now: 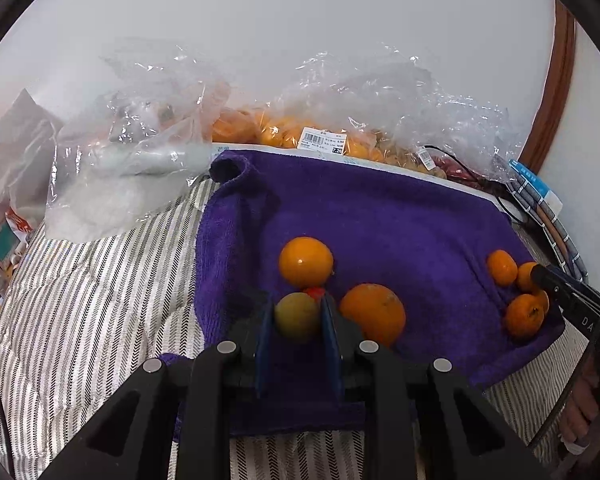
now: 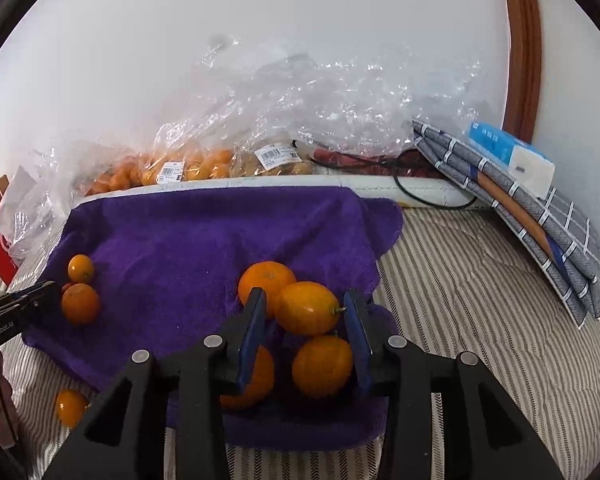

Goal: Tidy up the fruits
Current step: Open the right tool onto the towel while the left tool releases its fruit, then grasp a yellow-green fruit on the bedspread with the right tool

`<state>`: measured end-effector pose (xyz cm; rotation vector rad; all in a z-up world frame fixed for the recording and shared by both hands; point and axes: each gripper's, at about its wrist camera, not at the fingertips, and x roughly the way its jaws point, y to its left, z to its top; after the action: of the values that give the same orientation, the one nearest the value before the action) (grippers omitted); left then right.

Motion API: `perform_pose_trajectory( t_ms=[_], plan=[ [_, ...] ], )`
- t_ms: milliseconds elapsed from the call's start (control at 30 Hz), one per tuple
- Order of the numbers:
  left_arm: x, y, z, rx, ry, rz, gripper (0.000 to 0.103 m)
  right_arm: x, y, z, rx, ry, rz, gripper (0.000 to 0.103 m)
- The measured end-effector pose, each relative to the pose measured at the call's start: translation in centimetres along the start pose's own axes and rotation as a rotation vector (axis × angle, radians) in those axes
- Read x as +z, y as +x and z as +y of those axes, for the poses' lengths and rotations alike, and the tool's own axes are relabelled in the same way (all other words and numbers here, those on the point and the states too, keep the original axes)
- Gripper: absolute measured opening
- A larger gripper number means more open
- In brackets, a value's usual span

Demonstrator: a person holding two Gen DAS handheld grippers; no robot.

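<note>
Blue fingers [image 1: 265, 332] pinch round yellow-green fruit [image 1: 297, 317].

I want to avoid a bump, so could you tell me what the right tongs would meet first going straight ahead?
Likely the oval orange fruit lying between the open right tongs, though depth is unclear.

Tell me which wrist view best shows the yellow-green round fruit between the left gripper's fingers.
The left wrist view: the yellow-green round fruit sits centred between the left gripper's blue fingers, which close on both its sides. The right wrist view shows only that gripper's black tip at the left edge, not the fruit.
</note>
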<state>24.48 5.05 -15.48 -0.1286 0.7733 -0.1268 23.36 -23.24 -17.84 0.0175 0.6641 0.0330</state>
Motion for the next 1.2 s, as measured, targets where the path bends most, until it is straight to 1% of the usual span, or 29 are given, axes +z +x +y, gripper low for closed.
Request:
perform_pose_trajectory(
  t_ms=[200, 267, 400, 500, 567, 633, 700, 833, 900, 967, 1033, 1133, 1200],
  plan=[
    [-0.1, 0.2, -0.2, 0.005, 0.014, 0.008, 0.023, 0.1, -0.9, -0.3, -0.044, 0.002, -0.059, 0.040],
    [-0.1, 0.2, -0.2, 0.000, 0.013, 0.010, 0.023, 0.2, -1.0, -0.5, -0.053, 0.011, -0.063, 0.040],
    [-0.1, 0.2, -0.1, -0.016, 0.005, 0.012, 0.026, 0.3, -1.4, -1.0, -0.019, 0.049, -0.079, 0.040],
    [-0.1, 0.0, -0.1, -0.025, -0.001, 0.010, 0.028, 0.4, -1.7, -0.9, -0.018, 0.049, -0.084, 0.040],
    [-0.1, -0.2, 0.1, -0.024, -0.007, 0.002, 0.030, 0.5, -1.9, -0.9, -0.001, 0.053, -0.086, 0.045],
    [-0.1, -0.5, 0.3, -0.026, -0.017, -0.011, 0.033, 0.5, -2.1, -0.8, 0.024, 0.049, -0.098, 0.055],
    [0.0, -0.8, 0.5, -0.025, -0.026, -0.029, 0.037, 0.4, -2.3, -0.5, 0.031, 0.035, -0.102, 0.056],
    [0.1, -1.7, 0.8, -0.028, -0.039, -0.074, 0.043, 0.4, -2.7, -0.1, 0.038, 0.036, -0.099, 0.056],
    [0.2, -2.0, 0.9, -0.029, -0.041, -0.084, 0.045, 0.5, -3.0, 0.3, 0.036, 0.036, -0.089, 0.056],
    [0.2, -2.2, 0.9, -0.012, -0.038, -0.096, 0.045, 0.4, -3.5, 0.8, 0.029, 0.030, -0.078, 0.054],
    [0.4, -2.5, 1.0, 0.002, -0.039, -0.106, 0.046, 0.1, -4.1, 1.4, 0.024, 0.026, -0.062, 0.049],
    [0.5, -2.8, 1.3, 0.003, -0.051, -0.116, 0.046, -1.1, -5.4, 2.2, 0.040, 0.025, -0.042, 0.048],
    [0.5, -3.0, 1.4, 0.000, -0.060, -0.122, 0.046, -2.4, -6.0, 3.0, 0.076, 0.017, -0.006, 0.048]
  ],
)
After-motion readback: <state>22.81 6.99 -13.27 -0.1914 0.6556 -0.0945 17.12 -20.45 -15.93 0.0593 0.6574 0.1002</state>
